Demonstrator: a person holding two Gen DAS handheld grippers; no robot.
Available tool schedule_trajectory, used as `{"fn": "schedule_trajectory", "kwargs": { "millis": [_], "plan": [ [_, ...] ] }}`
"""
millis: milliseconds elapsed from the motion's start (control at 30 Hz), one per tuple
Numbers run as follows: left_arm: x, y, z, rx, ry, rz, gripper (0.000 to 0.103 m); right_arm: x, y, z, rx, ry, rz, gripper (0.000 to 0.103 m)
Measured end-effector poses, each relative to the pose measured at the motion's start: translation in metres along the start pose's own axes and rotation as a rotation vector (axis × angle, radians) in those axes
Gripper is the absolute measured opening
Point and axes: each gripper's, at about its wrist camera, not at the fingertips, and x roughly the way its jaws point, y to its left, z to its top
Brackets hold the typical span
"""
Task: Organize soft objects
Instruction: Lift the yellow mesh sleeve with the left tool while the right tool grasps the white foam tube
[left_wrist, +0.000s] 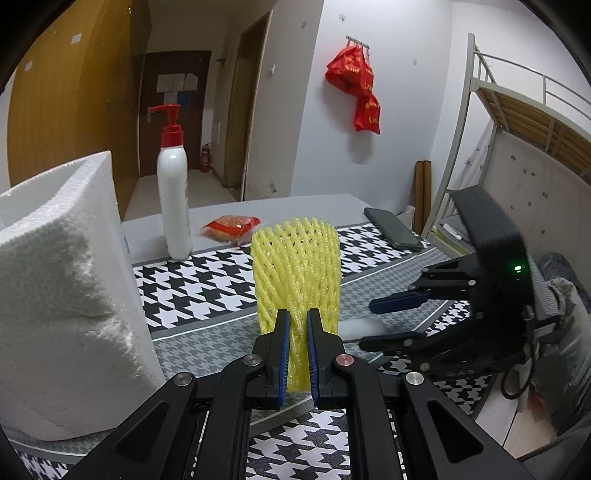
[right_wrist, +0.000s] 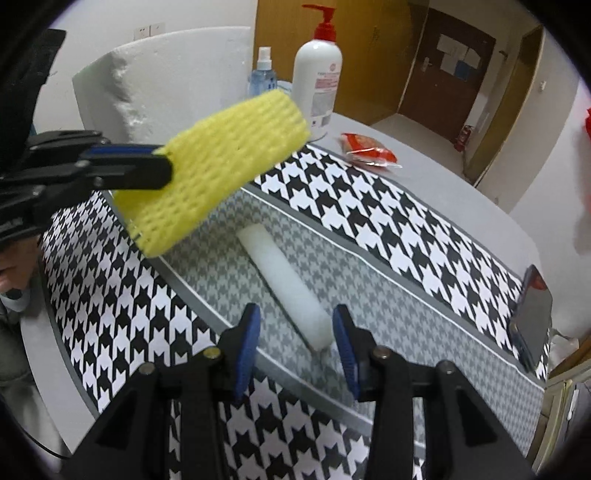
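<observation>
The left gripper pinches the lower end of the yellow foam net sleeve, held above the houndstooth mat, while the right gripper stands spread wide around the near end of the white foam roll, seemingly without touching it.

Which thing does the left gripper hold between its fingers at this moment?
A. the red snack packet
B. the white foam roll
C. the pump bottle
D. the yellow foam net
D: the left gripper is shut on the yellow foam net, held up off the table, while the white foam roll lies on the patterned mat in front of the open right gripper.
</observation>
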Motion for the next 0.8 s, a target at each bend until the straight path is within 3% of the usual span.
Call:
{"fn": "schedule_trajectory", "kwargs": {
  "millis": [433, 533, 800],
  "plan": [
    [-0.005, 0.004, -0.002, -0.008, -0.002, -0.018, 0.01, 0.052, -0.018, 0.02, -0.014, 0.035, 0.024, 0.045],
    [-0.006, 0.004, -0.002, -0.012, -0.006, -0.021, 0.01, 0.068, -0.03, 0.026, -0.019, 0.038, 0.057, 0.034],
    [-0.009, 0.005, -0.002, -0.014, -0.016, -0.026, 0.01, 0.075, -0.037, 0.034, -0.005, 0.04, 0.063, 0.018]
  ]
}}
